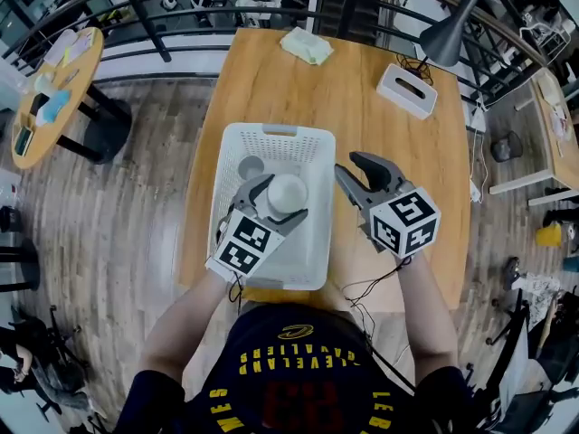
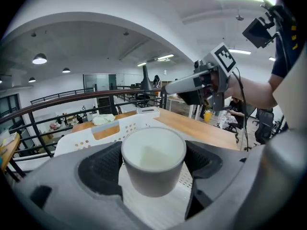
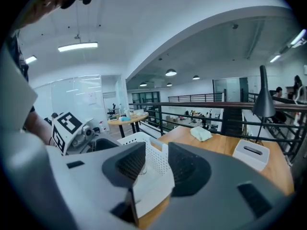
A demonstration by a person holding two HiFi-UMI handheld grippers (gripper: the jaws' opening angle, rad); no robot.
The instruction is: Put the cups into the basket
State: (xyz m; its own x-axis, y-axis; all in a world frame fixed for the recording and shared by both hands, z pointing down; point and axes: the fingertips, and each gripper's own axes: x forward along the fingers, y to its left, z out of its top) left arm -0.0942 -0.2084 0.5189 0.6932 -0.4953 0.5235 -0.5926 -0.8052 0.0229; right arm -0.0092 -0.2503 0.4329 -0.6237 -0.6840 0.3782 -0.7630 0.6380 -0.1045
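The left gripper (image 1: 282, 197) pinched a cup (image 1: 288, 191) over the basket (image 1: 271, 136) beneath it, while the right gripper (image 1: 353, 172), jaws spread on nothing, hung with the basket's rim just ahead.

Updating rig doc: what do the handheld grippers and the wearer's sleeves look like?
Grey bodies on left gripper and right gripper, dark ribbed pads, each with a white cube of black square markers. Thin dark cables trail from both. Dark short-sleeved shirt, yellow lettering.

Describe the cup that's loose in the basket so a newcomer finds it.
On the wooden table stands a white perforated basket. The cup sits in its far left corner, free of any gripper, unlike the other cup clamped in the left gripper.
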